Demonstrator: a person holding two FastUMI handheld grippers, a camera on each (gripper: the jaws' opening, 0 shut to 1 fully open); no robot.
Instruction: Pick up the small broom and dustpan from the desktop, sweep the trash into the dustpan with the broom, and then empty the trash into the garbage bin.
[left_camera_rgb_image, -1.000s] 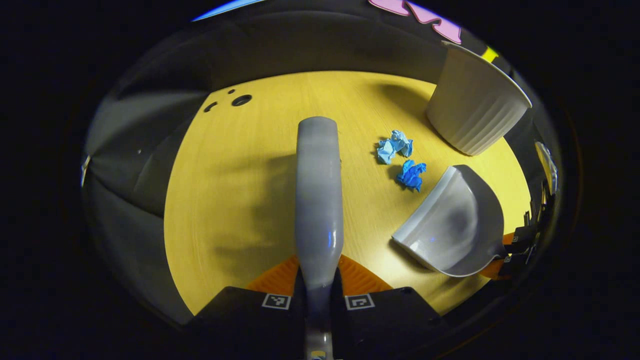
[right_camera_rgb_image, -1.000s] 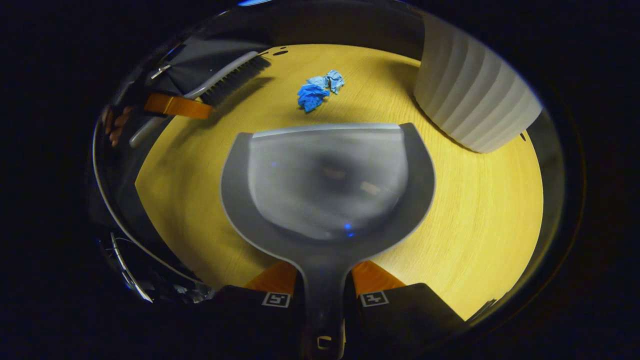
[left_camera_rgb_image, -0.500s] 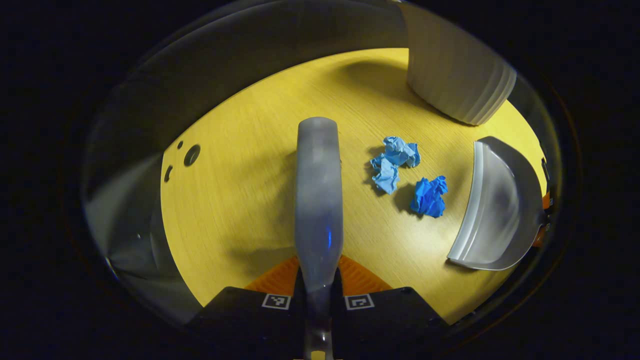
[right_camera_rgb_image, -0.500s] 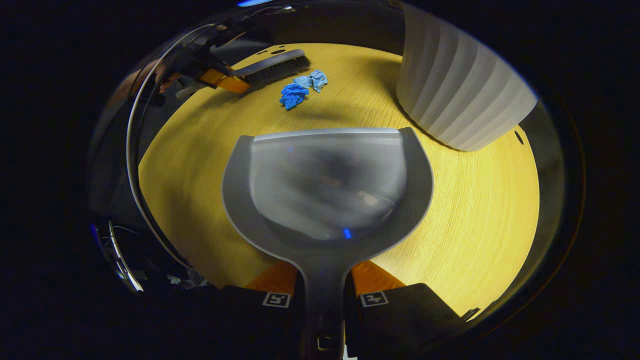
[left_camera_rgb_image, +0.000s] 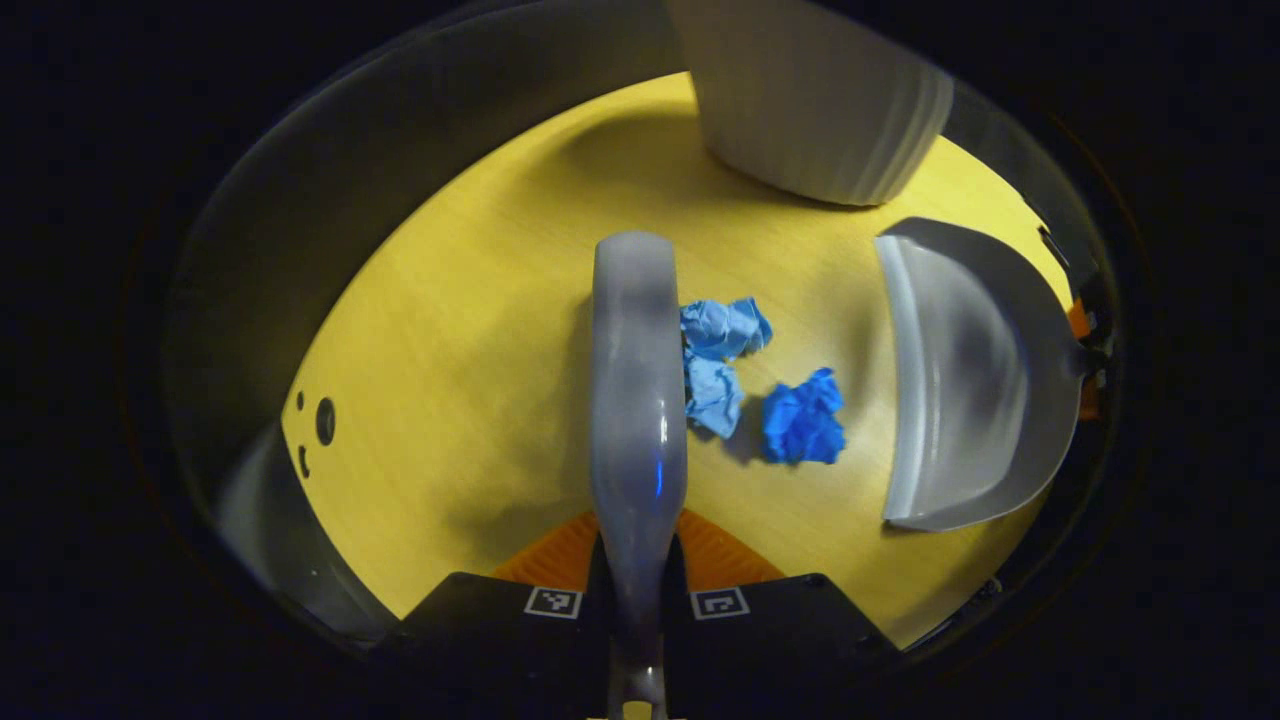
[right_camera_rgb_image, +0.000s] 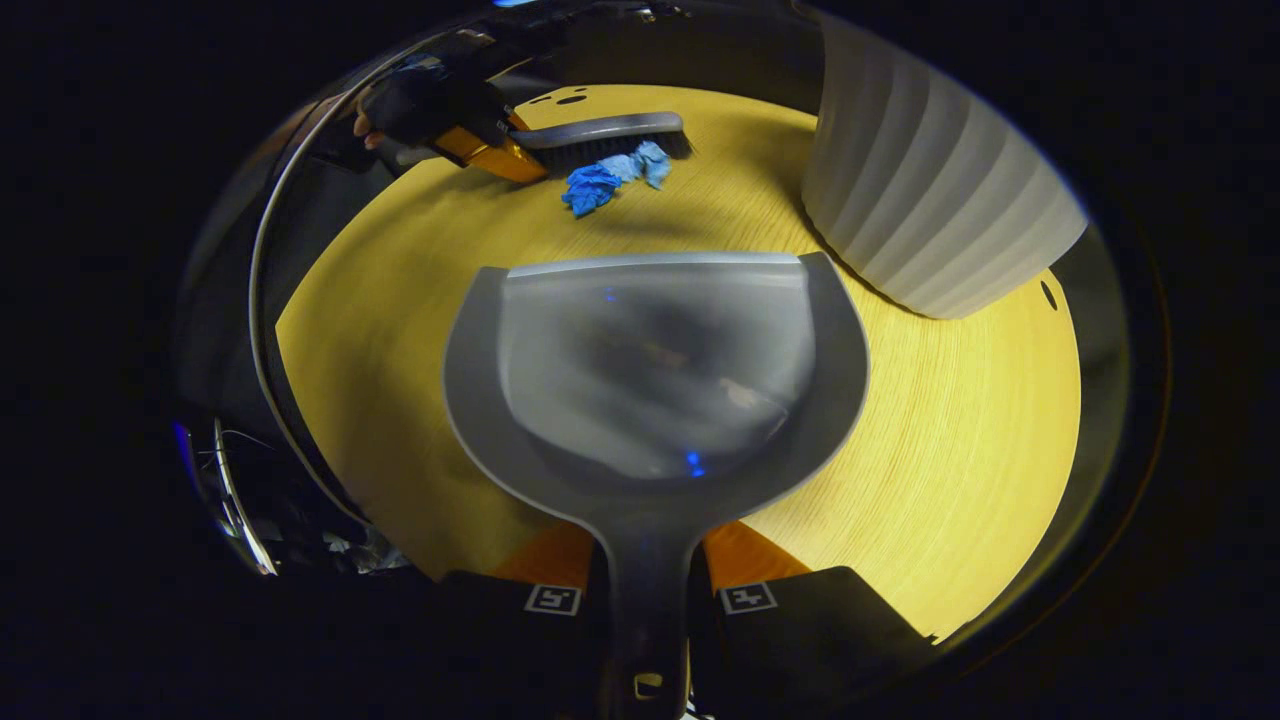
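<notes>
In the left gripper view my left gripper is shut on the handle of the grey broom, which points forward over the yellow desktop. Crumpled pale blue paper lies against the broom's right side, and a darker blue wad sits just beyond it. The grey dustpan stands to their right, its mouth toward them. In the right gripper view my right gripper is shut on the dustpan handle. Ahead of its lip lie the blue wads, with the broom right behind them, held by the left gripper.
A white ribbed garbage bin stands on the desktop at the far right, close to the dustpan's side. Small round holes mark the desktop near its left edge. A hand holds the left gripper.
The broom swung right until it reached the pale blue paper. The dustpan turned its mouth toward the wads and stayed close to them.
</notes>
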